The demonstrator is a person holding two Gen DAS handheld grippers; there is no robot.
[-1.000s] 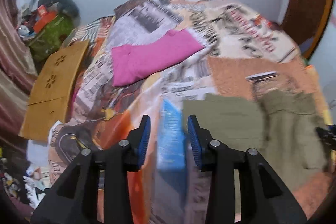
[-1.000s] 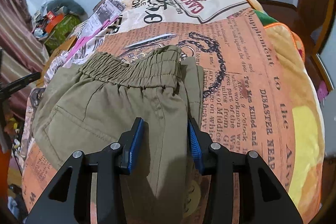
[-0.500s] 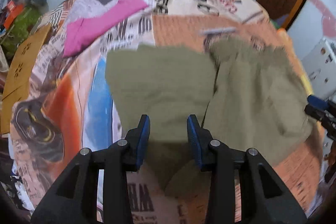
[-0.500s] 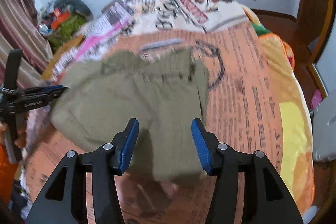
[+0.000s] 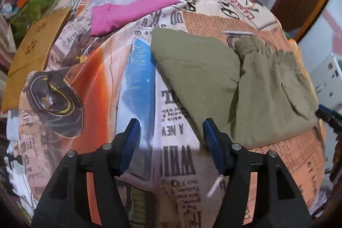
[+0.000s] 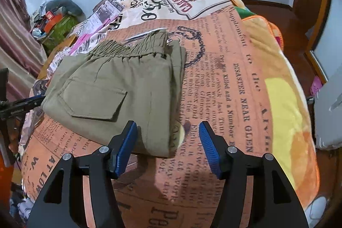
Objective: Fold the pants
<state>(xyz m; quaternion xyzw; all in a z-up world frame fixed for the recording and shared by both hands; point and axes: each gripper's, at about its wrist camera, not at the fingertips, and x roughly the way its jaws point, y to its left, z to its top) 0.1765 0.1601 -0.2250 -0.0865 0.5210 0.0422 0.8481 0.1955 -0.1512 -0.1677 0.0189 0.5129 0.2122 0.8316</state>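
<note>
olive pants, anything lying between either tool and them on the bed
Nothing visible does. The right tool hovers open right at the near edge of the olive pants, over bare newspaper-print bedspread. The left tool, also open, has only bedspread between it and the pants. The pink garment lies well beyond them.

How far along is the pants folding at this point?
Done: the olive-green cotton pants lie folded in a compact stack on the newspaper-print bedspread. In hand: nothing; left gripper and right gripper have just been opening, empty. Left: perhaps one more fold.
</note>
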